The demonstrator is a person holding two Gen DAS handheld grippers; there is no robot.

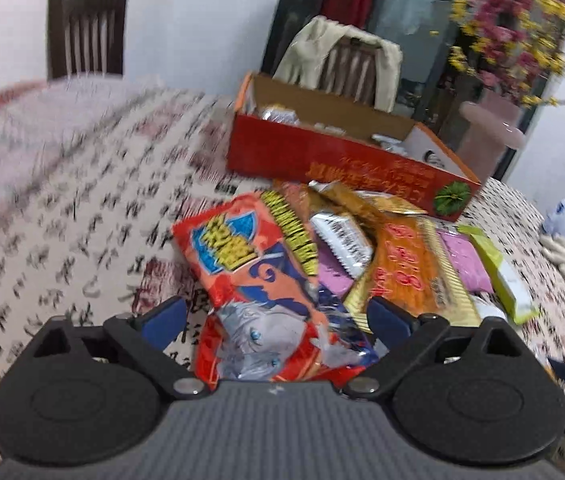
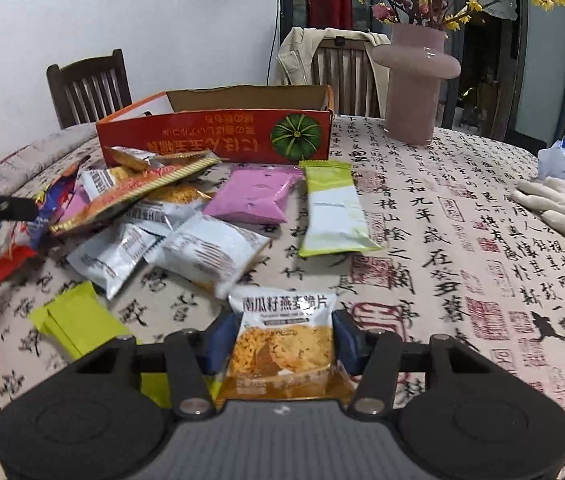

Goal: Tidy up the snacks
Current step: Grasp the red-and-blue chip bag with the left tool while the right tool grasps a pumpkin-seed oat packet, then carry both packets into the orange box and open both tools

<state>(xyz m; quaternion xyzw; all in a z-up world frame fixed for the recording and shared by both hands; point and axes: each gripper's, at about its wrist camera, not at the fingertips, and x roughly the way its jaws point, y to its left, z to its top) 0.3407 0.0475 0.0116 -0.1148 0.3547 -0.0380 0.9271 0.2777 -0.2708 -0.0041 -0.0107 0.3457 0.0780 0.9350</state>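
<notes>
1. The right gripper (image 2: 278, 344) is clamped on a pumpkin-seed oat crisp packet (image 2: 280, 340) — pinched by its side edges, probably for lifting.
2. The left gripper (image 1: 276, 316) has its fingers apart around a red cartoon snack bag (image 1: 258, 280), unpressed.
3. Beyond both, the loose snack pile (image 2: 186, 224) lies before the red pumpkin box (image 2: 218, 136) — the likely destination.

The light is soft and even indoor light, with weak shadows. The left wrist view has strong motion blur on the tablecloth (image 1: 82, 208) and flowers (image 1: 522, 32). The right wrist view is sharper, with glare on the vase (image 2: 416, 80). Both views curve and darken at corners.
</notes>
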